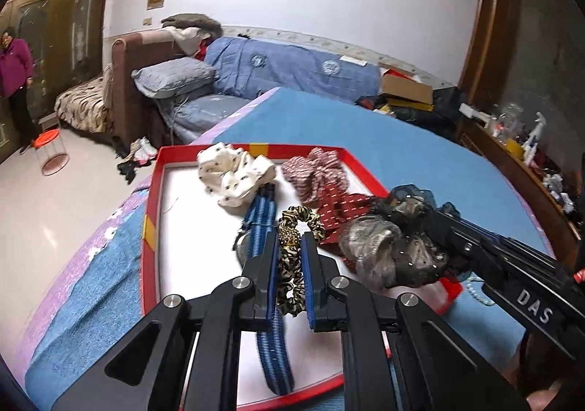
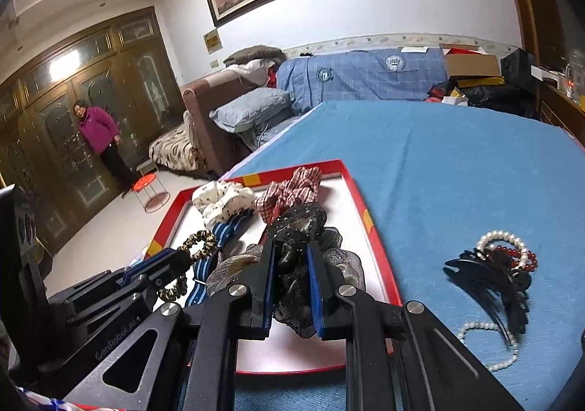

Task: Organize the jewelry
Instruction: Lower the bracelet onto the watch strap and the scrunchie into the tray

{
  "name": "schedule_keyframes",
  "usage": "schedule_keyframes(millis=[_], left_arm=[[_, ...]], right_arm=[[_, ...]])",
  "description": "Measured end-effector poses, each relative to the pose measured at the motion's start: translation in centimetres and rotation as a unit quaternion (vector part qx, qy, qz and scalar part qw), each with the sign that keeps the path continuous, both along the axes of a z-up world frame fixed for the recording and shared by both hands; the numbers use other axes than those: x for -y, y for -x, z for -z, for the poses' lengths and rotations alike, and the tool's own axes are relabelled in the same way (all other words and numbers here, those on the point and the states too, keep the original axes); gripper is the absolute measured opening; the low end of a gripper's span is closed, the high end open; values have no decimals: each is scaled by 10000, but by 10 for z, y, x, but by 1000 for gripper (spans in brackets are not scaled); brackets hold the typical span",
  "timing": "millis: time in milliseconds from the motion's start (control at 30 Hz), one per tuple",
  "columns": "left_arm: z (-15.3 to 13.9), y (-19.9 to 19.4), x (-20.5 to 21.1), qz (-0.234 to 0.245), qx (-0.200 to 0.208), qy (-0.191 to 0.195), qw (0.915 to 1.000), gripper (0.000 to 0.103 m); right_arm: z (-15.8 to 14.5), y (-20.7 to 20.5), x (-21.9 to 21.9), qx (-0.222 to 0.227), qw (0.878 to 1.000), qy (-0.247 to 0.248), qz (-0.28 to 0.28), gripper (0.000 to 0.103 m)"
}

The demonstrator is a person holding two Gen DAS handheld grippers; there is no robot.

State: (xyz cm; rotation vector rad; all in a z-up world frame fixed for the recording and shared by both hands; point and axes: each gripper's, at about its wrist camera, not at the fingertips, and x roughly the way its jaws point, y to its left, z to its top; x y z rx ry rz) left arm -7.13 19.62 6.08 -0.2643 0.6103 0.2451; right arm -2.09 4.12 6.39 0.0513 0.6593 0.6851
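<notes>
Two grippers work over one shallow red-rimmed tray with a white floor point(image 1: 190, 228), which lies on a blue towelling bedspread point(image 2: 457, 162). Inside the left gripper point(image 1: 290, 246), a leopard-print fabric scrunchie point(image 1: 292, 257) is pinched between the blue-padded fingers, its loop running lengthwise along them and sticking out past the tips over the tray floor, just beside a blue striped woven strap point(image 1: 261, 228) that lies the same way. Close on its right, the right gripper point(image 2: 290, 257) is pressed together on a black and grey gauzy hair tie with sparkles point(image 2: 296, 228), near the tray's right rim. Both tools point forward and down toward the tray's far end, where a cream dotted scrunchie point(image 1: 234, 173) and a red-and-white checked bow point(image 1: 318, 170) already rest. Well apart, on the bedspread to the right, lie a black claw hair clip point(image 2: 490, 283) and pearl bead bracelets point(image 2: 501, 239), nearer the right gripper, so it would probably fetch them.
</notes>
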Motion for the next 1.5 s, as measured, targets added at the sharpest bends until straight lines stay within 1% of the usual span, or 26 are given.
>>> schedule_keyframes(millis=[267,700,1100,1300,1500], left_arm=[[13,-7,-4,-58,-198,50,9998,11],[19,-19,-10,-161,-426,176,9988,11],[24,-25,-11,-238,-558,184,9980,12],[28,-29,-13,-278,-638,194,9974,12],[29,-28,-15,-292,-665,192,9972,12]], right_arm=[[14,-5,-9,-216,9997,123,-61,18],[26,-6,-13,-370,9988,285,-117,19],[35,-7,-23,-531,9973,434,-246,19],[44,-11,-27,-736,9954,529,-307,20],[46,-7,-30,-724,9948,613,-358,20]])
